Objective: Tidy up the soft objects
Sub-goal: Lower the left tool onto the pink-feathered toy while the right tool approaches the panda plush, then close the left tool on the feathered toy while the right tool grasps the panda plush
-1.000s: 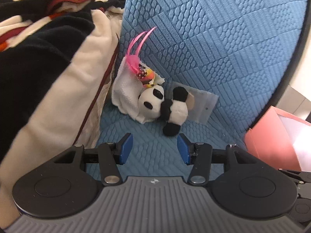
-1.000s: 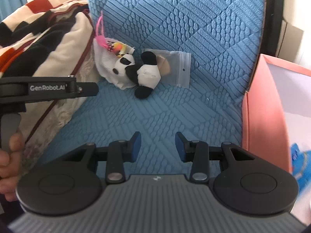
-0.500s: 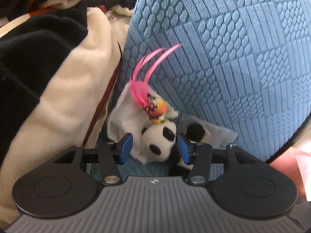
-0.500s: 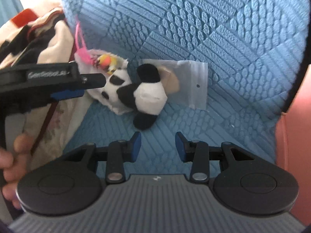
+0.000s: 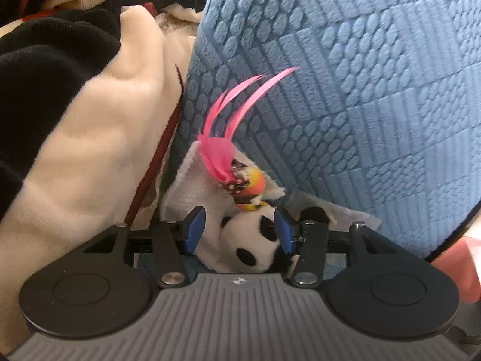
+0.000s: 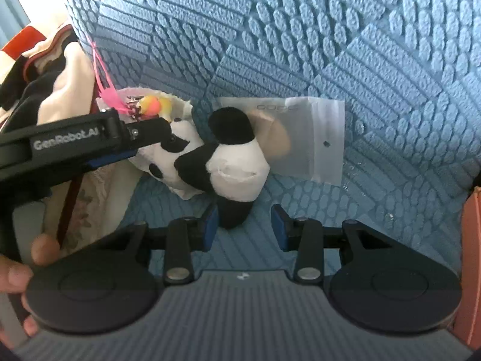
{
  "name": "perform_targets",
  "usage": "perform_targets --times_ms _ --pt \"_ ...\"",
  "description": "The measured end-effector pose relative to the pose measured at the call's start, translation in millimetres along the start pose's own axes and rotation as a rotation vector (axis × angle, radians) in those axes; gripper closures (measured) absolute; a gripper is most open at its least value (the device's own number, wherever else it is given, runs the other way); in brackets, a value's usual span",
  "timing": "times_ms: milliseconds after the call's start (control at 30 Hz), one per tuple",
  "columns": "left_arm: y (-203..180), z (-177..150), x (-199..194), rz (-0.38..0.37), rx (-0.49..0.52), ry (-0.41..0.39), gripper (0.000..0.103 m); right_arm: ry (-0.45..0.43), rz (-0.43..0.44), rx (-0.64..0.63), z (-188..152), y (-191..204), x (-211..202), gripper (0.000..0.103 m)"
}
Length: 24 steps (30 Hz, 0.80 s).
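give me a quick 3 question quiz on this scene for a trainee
1. True or false: the left gripper has its jaws on either side of the panda head.
2. What lies behind the panda against the blue cushion? A) a clear bag B) a book C) a cup
3. Fill in: the feather toy has long ____ feathers.

Key
1. True. The blue pads flank the head, with the jaws open.
2. A. A clear zip bag leans there, partly hidden by the panda.
3. Pink.

plush panda (image 6: 228, 162) on cushion (image 6: 300, 45), cloth (image 5: 204, 192) left, plastic bag (image 6: 312, 138) behind
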<state>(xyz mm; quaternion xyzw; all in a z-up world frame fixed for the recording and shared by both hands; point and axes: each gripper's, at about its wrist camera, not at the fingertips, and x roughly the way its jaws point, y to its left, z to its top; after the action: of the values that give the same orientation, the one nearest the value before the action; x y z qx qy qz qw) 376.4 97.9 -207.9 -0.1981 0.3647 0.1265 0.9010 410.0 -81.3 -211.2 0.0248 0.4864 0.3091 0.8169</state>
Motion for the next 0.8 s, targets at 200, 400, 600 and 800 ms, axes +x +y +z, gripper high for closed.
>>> perform_targets --times_ms 200,400,600,800 --pt "-2 4 3 -0.033 0.025 -0.038 0.046 -0.007 -0.001 0.018 4 6 9 0.061" --pt "-3 6 7 -0.009 0.045 -0.038 0.046 -0.007 -0.035 0.001 3 22 30 0.062" --pt "-1 11 8 -0.009 0.073 -0.07 0.052 -0.033 -0.072 -0.048 -3 38 38 0.064" --pt "-7 11 13 -0.017 0.105 -0.069 0.067 -0.038 -0.093 -0.053 -2 45 41 0.07"
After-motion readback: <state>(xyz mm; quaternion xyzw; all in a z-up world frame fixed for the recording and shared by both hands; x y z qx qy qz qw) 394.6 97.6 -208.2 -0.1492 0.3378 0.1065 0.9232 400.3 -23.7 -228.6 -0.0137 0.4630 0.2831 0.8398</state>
